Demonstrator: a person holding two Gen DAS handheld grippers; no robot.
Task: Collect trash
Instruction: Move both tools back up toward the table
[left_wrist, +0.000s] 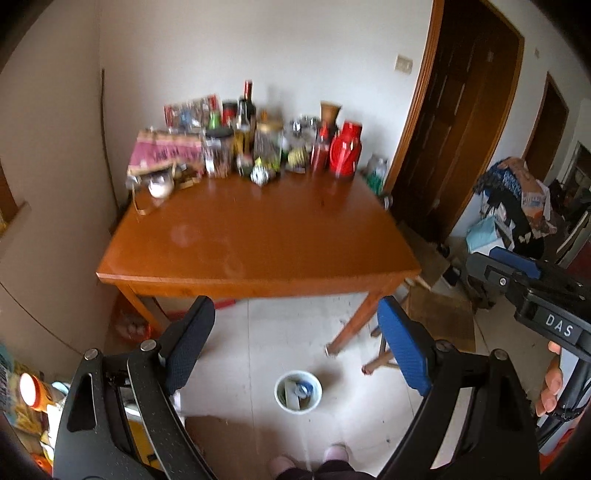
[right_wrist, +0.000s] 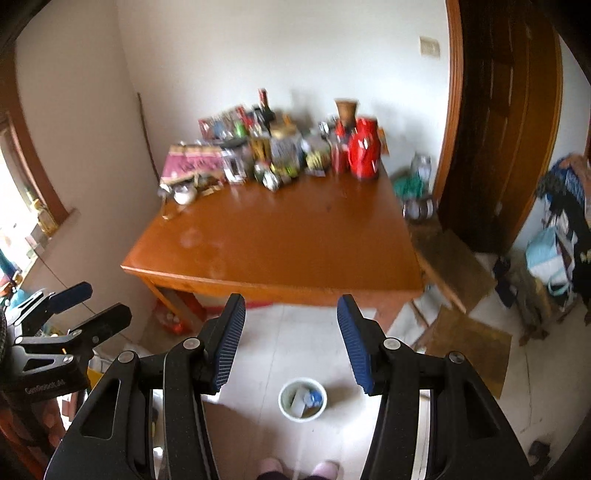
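A small white bin (left_wrist: 277, 394) (right_wrist: 301, 417) stands on the tiled floor in front of the wooden table (left_wrist: 258, 236) (right_wrist: 280, 240), with paper and a blue-and-white scrap inside it. My left gripper (left_wrist: 295, 336) hangs high above the bin, open wide, with nothing between its pads. My right gripper (right_wrist: 291, 332) is beside it at about the same height, open at a middling width and holding nothing. Each gripper shows in the other's view: the right gripper (left_wrist: 487, 262) at the right edge, the left gripper (right_wrist: 99, 304) at the left edge. The near part of the tabletop is bare.
Jars, bottles, a pink box and a red thermos (left_wrist: 345, 149) (right_wrist: 365, 151) crowd the table's far edge. Cardboard sheets (right_wrist: 469, 343) lie on the floor to the right, near a dark door and a pile of clothes (left_wrist: 517, 199). The person's slippers (left_wrist: 336, 452) show below.
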